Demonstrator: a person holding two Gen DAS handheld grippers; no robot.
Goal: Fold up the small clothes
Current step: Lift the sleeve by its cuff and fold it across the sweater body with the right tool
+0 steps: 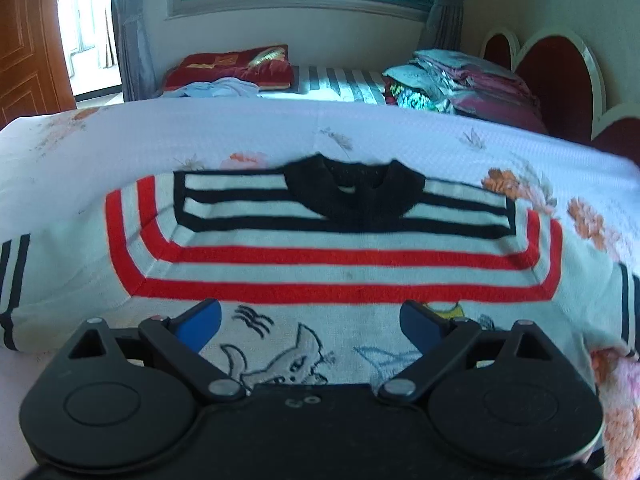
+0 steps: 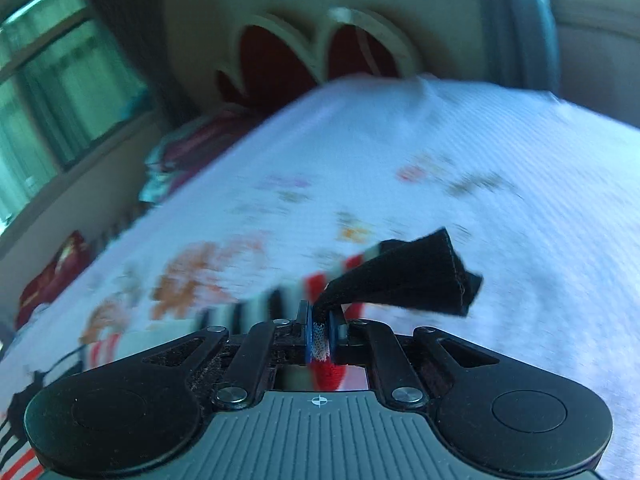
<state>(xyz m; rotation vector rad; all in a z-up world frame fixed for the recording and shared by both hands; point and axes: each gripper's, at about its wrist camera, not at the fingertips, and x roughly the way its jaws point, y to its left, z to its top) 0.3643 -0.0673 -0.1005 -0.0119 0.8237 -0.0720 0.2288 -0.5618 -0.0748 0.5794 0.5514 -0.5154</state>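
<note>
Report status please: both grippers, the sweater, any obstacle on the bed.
Left gripper open, above sweater. Right gripper shut on the sleeve cuff. Sweater spread on bedsheet, nothing in the way.

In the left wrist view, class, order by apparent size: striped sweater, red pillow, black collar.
1. White sweater with red and black stripes
2. Red patterned pillow, farther away, so truly unsure
3. Black knit collar

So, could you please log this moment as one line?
task: fold sweater | left gripper: open above sweater | right gripper: shut on sleeve cuff | surface: bed
</note>
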